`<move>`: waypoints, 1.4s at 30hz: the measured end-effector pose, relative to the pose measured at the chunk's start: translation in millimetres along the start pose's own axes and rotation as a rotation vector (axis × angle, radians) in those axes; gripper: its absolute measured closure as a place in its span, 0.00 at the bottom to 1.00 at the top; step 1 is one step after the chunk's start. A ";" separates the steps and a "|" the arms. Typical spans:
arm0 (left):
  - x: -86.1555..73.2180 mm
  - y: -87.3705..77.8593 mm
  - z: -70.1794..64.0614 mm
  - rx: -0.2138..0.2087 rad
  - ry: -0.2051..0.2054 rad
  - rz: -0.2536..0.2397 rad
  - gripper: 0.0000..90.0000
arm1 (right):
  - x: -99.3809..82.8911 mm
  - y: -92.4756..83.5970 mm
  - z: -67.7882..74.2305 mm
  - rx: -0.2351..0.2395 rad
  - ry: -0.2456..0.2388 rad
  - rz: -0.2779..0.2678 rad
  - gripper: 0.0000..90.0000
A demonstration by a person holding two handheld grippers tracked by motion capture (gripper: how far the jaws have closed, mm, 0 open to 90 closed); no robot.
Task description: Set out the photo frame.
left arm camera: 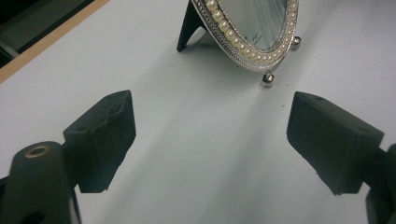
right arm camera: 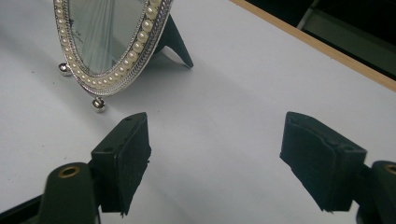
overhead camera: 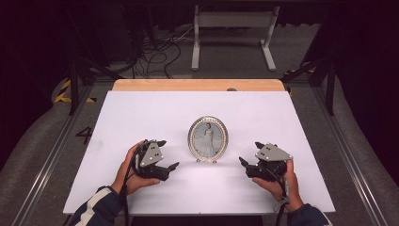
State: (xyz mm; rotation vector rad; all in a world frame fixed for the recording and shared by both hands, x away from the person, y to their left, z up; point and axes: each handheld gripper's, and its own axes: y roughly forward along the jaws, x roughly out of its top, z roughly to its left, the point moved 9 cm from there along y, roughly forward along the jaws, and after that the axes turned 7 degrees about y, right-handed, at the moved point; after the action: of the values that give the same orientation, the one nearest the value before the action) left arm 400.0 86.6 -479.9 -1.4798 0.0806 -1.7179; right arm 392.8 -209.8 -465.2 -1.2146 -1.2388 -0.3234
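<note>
A small oval picture frame (overhead camera: 208,139) stands upright in the middle of the white surface (overhead camera: 141,113) — pearls ring its edge. The left tongs (overhead camera: 168,154) and right tongs (overhead camera: 248,154) sit on either side, both spread wide and holding nothing. The photo inside looks like a person, perhaps.

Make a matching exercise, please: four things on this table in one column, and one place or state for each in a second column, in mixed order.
1. picture frame
2. left gripper
3. right gripper
4. table

a. open, right of the frame
b. white, wooden strip at far edge
c. open, left of the frame
d. upright at the centre

Pairs: 1-d, 2-c, 3-a, 4-b
</note>
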 end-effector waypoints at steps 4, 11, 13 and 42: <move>-6.9 -5.0 2.1 0.008 -0.024 -0.001 0.15 | -2.5 -2.8 -2.3 -0.007 0.002 -0.006 0.26; -34.7 -16.9 9.3 0.049 -0.062 0.051 0.12 | -12.0 -8.5 -11.3 -0.056 0.005 -0.003 0.22; -38.9 -20.7 9.5 0.047 -0.078 0.050 0.12 | -15.1 -10.1 -12.5 -0.059 0.006 -0.002 0.21; -97.3 -74.1 17.6 0.083 -0.145 0.064 0.10 | -62.4 -46.3 -39.7 -0.166 0.082 -0.037 0.20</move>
State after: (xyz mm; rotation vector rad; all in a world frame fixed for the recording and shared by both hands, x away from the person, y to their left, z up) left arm 369.1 202.2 -510.6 -1.5188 -0.0199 -1.5399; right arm 355.9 -285.8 -487.3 -1.3082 -1.1825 -0.5068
